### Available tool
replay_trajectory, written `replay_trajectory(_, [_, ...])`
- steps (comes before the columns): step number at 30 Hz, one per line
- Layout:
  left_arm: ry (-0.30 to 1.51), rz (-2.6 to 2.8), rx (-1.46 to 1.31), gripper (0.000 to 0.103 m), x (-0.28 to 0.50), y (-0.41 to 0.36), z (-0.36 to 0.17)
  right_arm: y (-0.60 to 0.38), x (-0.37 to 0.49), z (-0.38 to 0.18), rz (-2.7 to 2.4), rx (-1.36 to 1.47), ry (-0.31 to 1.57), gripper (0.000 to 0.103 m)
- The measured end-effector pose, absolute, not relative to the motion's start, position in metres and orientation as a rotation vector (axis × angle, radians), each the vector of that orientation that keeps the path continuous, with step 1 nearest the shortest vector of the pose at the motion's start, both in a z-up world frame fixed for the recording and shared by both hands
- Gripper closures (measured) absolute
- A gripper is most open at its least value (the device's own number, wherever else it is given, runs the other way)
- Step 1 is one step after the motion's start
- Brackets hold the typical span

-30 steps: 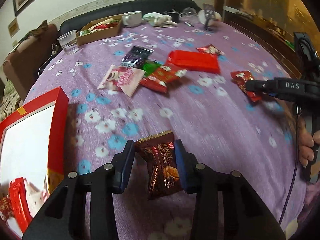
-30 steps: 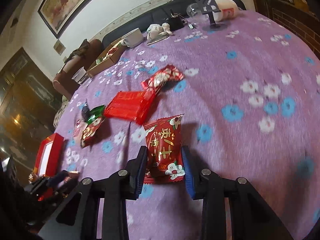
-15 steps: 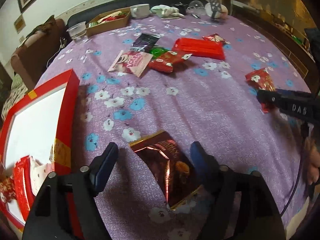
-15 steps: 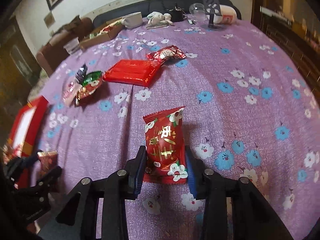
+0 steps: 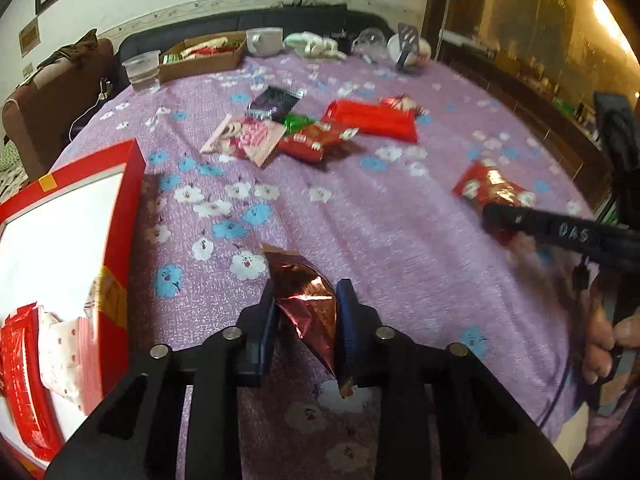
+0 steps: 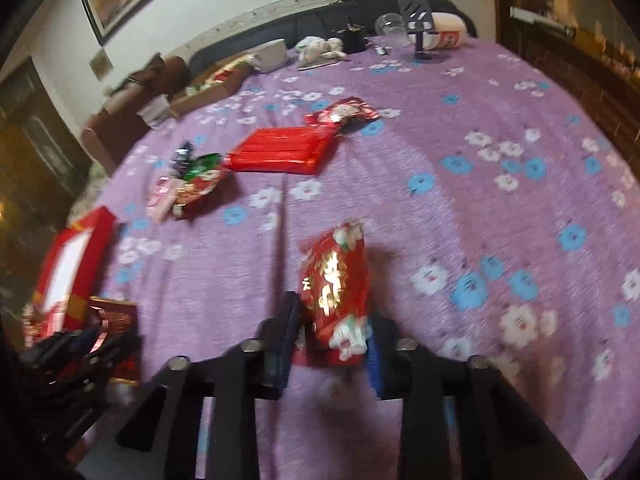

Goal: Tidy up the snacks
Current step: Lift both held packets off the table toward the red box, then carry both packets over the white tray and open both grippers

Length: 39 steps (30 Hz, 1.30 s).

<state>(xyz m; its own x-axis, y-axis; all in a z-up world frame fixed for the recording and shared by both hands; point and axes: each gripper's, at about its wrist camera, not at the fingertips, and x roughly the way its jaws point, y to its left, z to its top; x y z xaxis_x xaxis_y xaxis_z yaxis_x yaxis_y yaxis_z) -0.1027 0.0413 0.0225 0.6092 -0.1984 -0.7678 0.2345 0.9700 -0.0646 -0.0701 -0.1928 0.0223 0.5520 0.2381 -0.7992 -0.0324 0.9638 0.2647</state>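
- Purple cloth [image 5: 400, 216] with blue and white flowers covers the table and fills both views.
- Nearest in the left wrist view, the left gripper [image 5: 307, 322] is closed on a crumpled brown foil packet [image 5: 310, 304], both blue pads pressing its sides.
- Just left of it stands a red box [image 5: 124, 216] with a white inside; a red packet and a white one lie in its near corner.
- Nearest in the right wrist view, the right gripper [image 6: 330, 338] has its fingers narrowed around a red snack packet [image 6: 338, 292] with gold print; the blur hides whether the pads actually press it.
- Toward the middle of the table lies a loose group: a pink packet [image 5: 246, 138], a black packet [image 5: 274, 100], a green one, and small red ones.
- A long red pack [image 5: 370, 120] lies just right of that group, with another small red packet [image 6: 344, 114] touching its far end.
- At the far edge sit a clear plastic cup [image 5: 142, 72], a cardboard tray [image 5: 200, 56] of more snacks, and a white bowl [image 5: 264, 40].
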Motion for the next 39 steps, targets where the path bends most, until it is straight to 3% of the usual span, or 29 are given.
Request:
replay_trajectory(15, [0.828, -0.331, -0.002, 0.088, -0.126, 0.056, 0.038, -0.167, -0.087, 0.038, 0.275, 0.303, 0.934, 0.088])
replay_trajectory(39, [0.744, -0.316, -0.103, 0.090, -0.146, 0.096, 0.058, -0.136, -0.103, 0.048, 0.407, 0.348, 0.869, 0.096])
